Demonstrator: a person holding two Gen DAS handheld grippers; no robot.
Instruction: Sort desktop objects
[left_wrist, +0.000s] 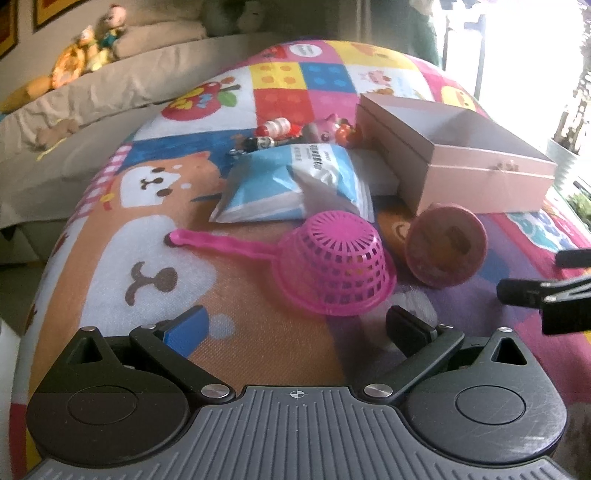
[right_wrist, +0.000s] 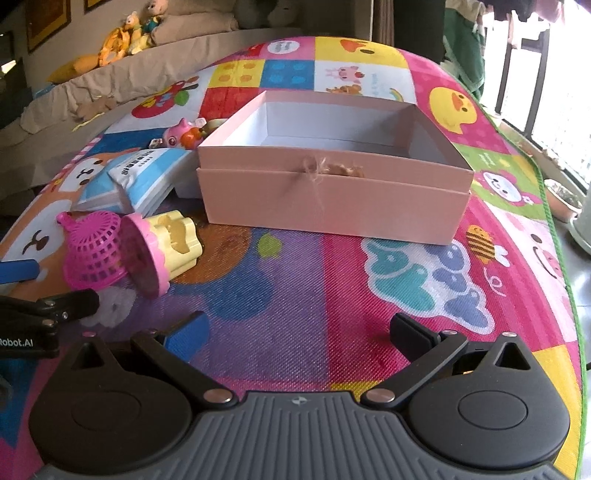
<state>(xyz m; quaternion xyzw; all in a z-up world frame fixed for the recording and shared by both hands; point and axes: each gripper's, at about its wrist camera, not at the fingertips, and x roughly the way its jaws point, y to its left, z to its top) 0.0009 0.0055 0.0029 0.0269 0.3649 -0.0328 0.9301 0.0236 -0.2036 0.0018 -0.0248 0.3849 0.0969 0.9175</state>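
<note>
both grippers' fingers spread wide and empty, left gripper (left_wrist: 295, 325) near the pink strainer (left_wrist: 332, 258) mid-frame, probably skids off that slick dome

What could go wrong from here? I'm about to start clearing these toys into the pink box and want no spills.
The pink strainer lies upside down, touching the round yellow-and-pink toy; grabbing one may nudge the other, and the toy, lying on its side, could roll. The left gripper and right gripper, both open, sit close together, so they might collide near the strainer. The pink box looks light and may slide if bumped.
</note>
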